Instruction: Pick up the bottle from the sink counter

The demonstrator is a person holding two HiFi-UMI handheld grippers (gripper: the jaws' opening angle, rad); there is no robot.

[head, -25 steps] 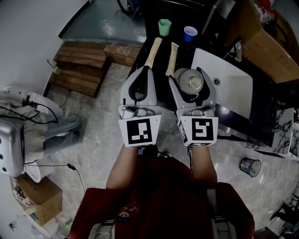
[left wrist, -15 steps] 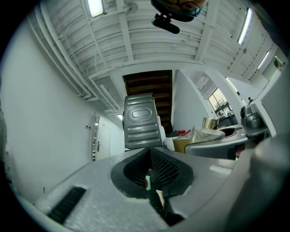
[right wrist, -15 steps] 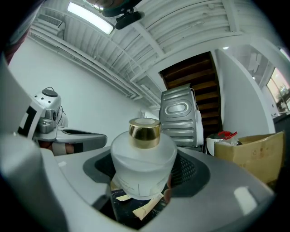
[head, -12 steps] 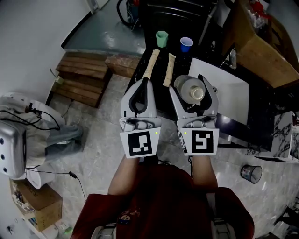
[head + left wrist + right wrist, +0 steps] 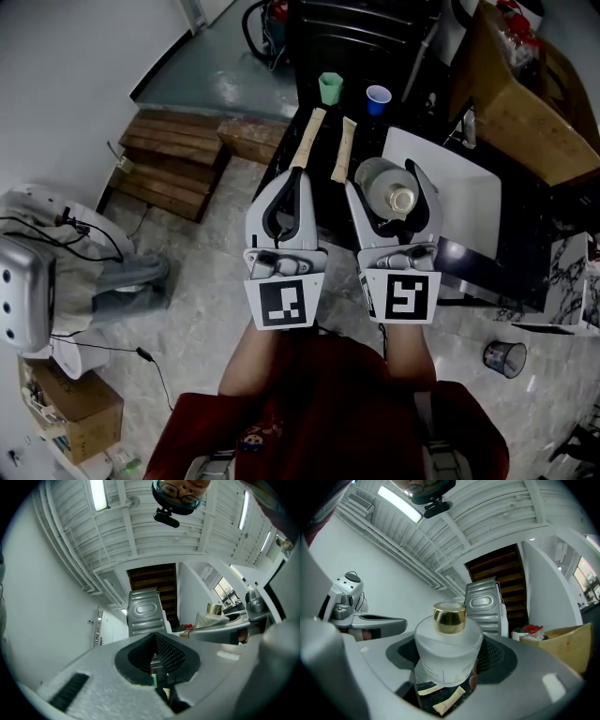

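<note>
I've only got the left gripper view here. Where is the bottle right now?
Observer: The bottle is between the right gripper's fingers, which are closed on its frosted body.
Operator: Is it upright?
Observer: Yes, its gold cap points up.
Operator: What's underneath it?
Observer: In the head view it sits about where the dark counter meets the white sink.
</note>
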